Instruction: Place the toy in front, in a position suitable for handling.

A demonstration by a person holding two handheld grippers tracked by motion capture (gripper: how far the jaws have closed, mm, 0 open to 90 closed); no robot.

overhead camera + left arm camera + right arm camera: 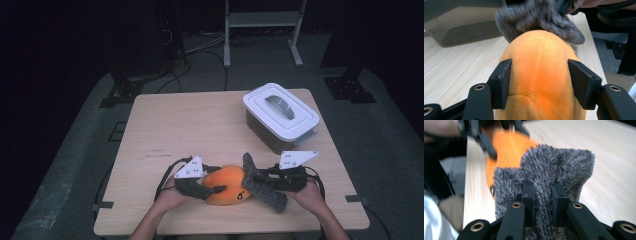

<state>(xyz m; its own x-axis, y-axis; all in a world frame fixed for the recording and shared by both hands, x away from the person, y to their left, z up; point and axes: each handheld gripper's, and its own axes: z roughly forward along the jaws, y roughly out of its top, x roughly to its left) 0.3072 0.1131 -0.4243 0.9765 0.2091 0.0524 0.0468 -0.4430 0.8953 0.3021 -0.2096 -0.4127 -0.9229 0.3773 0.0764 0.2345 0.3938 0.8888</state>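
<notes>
An orange plush toy [227, 185] lies near the table's front edge. A grey fuzzy cloth piece [262, 182] rests against its right side. My left gripper [212, 190] is shut on the orange plush toy [539, 75], its jaws pressed against both flanks. My right gripper [262, 181] is shut on the grey fuzzy piece [544, 180], which bunches between its narrow jaws. In the right gripper view the orange toy [506, 145] shows behind the grey piece, with the other gripper on it.
A white-lidded plastic box [281, 116] with a grey handle stands at the table's back right. The wooden table [190, 125] stretches behind the toy. A metal stand [262, 25] and cables lie on the floor beyond.
</notes>
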